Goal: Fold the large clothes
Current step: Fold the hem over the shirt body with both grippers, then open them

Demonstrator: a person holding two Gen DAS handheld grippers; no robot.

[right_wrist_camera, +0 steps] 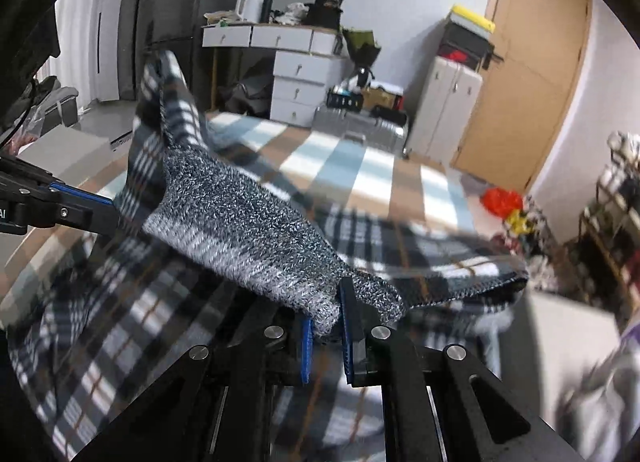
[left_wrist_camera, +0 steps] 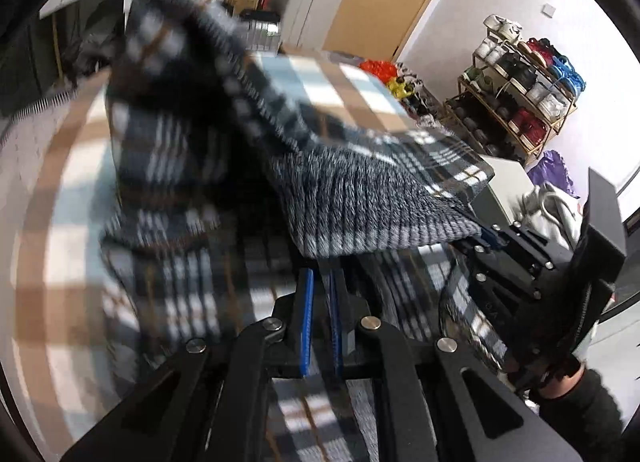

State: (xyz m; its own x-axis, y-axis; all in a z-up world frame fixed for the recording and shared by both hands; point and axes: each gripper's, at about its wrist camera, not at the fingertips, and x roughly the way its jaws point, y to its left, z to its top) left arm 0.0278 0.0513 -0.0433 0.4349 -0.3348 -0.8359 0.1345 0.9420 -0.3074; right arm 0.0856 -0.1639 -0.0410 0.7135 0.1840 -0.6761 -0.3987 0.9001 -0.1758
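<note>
A large black, white and brown plaid garment (left_wrist_camera: 168,189) with a grey knit ribbed hem (left_wrist_camera: 360,201) hangs in the air over a table. My left gripper (left_wrist_camera: 320,274) is shut on the knit hem from below. My right gripper (right_wrist_camera: 326,314) is shut on the knit band (right_wrist_camera: 248,234) at another spot, and shows at the right of the left wrist view (left_wrist_camera: 486,240). The left gripper shows at the left edge of the right wrist view (right_wrist_camera: 108,205), holding the same stretched edge. The plaid body (right_wrist_camera: 120,322) droops below both. The garment is motion-blurred.
The table wears a checked cloth (right_wrist_camera: 360,169) in tan, blue and white. A shoe rack (left_wrist_camera: 516,89) stands by the wall, a white cabinet (right_wrist_camera: 444,101) beside a wooden door (right_wrist_camera: 524,77), and white drawers (right_wrist_camera: 300,81) behind the table.
</note>
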